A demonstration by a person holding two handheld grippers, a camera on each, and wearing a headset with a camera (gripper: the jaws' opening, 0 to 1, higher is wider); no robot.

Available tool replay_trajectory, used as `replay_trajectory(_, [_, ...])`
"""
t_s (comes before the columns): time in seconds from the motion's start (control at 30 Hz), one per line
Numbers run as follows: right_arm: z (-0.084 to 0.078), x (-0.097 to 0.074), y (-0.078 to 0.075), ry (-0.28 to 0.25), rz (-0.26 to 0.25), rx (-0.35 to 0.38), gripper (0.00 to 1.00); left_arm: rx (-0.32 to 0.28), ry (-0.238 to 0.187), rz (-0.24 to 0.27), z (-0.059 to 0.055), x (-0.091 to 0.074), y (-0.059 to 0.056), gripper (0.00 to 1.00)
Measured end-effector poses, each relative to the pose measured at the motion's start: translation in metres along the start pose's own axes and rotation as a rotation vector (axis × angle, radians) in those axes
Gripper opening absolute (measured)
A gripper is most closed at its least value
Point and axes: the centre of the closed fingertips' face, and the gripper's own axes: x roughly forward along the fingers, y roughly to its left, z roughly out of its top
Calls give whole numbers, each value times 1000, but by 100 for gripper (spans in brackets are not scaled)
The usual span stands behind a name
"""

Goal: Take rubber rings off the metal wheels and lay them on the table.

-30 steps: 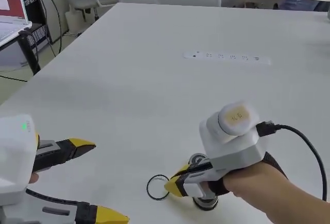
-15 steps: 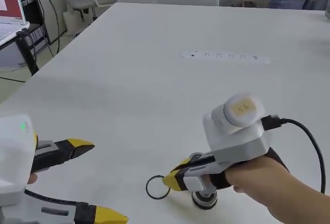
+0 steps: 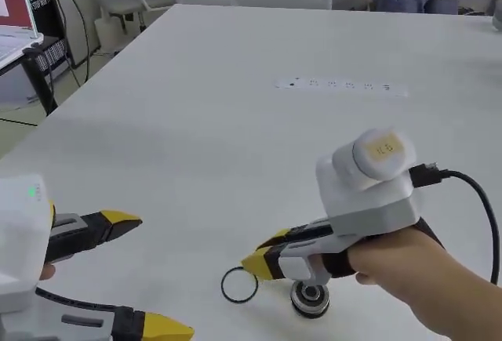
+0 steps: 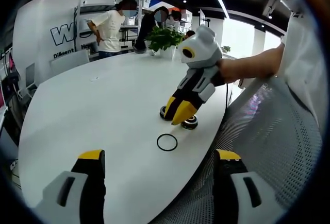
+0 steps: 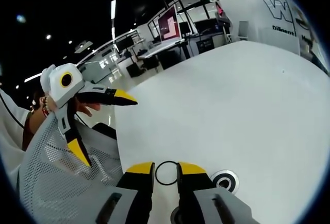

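Shows a smooth matt white tabletop [image 3: 235, 121], a thin matt black rubber ring [image 3: 239, 285], a round shiny metal wheel [image 3: 311, 299]. Shows matt white plastic on the left gripper [image 3: 153, 274] and right gripper [image 3: 255, 263].

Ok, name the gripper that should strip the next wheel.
Right. The right gripper hovers beside the metal wheels and the freed rubber ring; the left gripper hangs open, well away.

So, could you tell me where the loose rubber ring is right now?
In the head view the rubber ring lies on the table near its front edge, just left of the metal wheel, by the tips of the right gripper.
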Motion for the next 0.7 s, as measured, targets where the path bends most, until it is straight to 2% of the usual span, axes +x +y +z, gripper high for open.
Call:
replay_trajectory(0.23, [10,-6,1,-35,-2,-2,15,1,-1,0,0,0,0,84])
replay_trajectory(0.57, [21,-18,-5,-79,-25,-3,16,2,-5,-1,1,0,0,84])
replay_trajectory(0.7, [28,-25,-9,-112,-33,7,16,1,-6,0,1,0,0,84])
